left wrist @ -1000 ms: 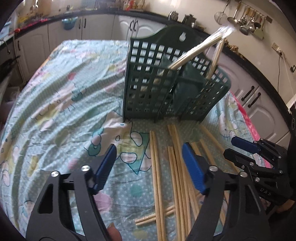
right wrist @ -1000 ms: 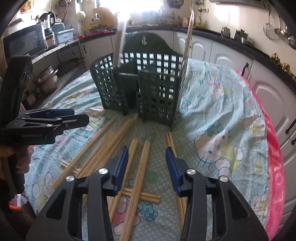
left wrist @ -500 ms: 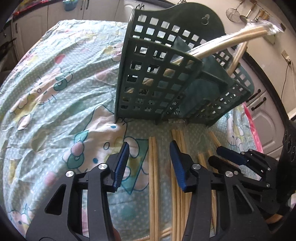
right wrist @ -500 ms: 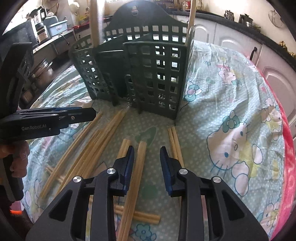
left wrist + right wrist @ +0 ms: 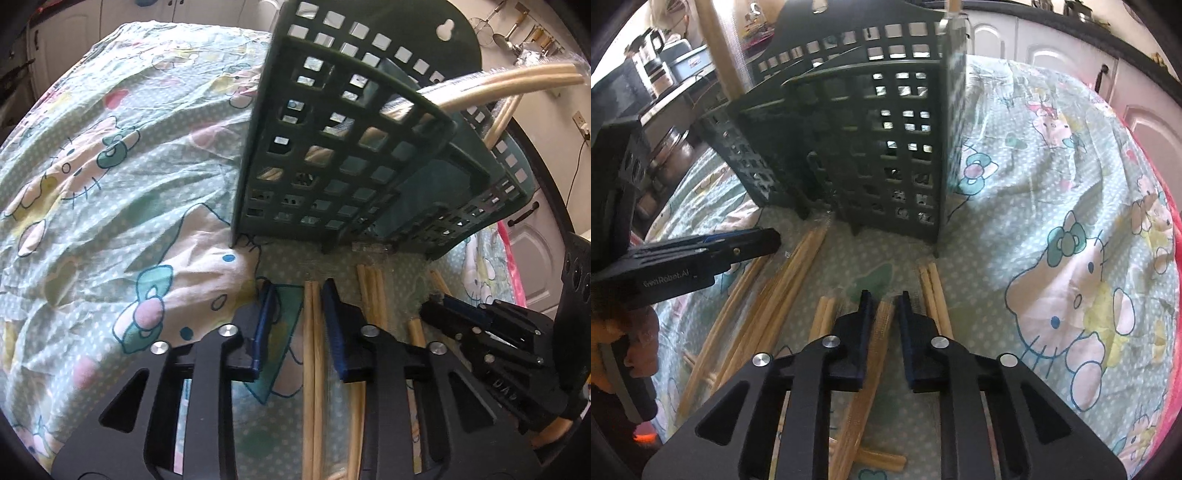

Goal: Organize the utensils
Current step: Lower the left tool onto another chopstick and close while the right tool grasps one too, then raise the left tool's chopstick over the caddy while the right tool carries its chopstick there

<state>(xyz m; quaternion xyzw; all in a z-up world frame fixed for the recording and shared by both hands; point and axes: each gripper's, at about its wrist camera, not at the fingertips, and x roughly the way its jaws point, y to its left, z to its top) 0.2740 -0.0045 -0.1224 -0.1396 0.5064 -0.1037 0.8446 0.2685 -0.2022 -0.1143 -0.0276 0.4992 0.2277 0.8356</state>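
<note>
- Kitchen counters and white cabinets ring a table under a cartoon-print cloth (image 5: 122, 177); on it stands a dark green lattice caddy (image 5: 343, 147), the landmark for everything below.
- Inside the caddy, wrapped chopstick pairs (image 5: 517, 75) already lean out over its rim.
- Just in front of the caddy's foot, loose wooden chopsticks (image 5: 783, 291) lie scattered on the cloth, most pointing roughly toward it.
- The left gripper (image 5: 297, 314) is low over one pair (image 5: 312, 332) in front of the caddy. Its jaws are closing with the pair between them; the right-hand pad lies against the sticks, the other is not on them yet.
- The right gripper (image 5: 884, 314) is likewise down in front of the caddy, jaws closing around a wrapped pair (image 5: 875, 354). A narrow gap seems to remain either side, so it does not look clamped yet.
- To do this step well, I would let both pads seat squarely across both sticks of each pair before lifting, so neither stick twists free.
- Gripping near the caddy-side ends leaves a long tail behind, which may swing; a slow lift should help.
- Neighbouring pairs (image 5: 934, 295) lie close by, so pinching only the chosen pair matters.
</note>
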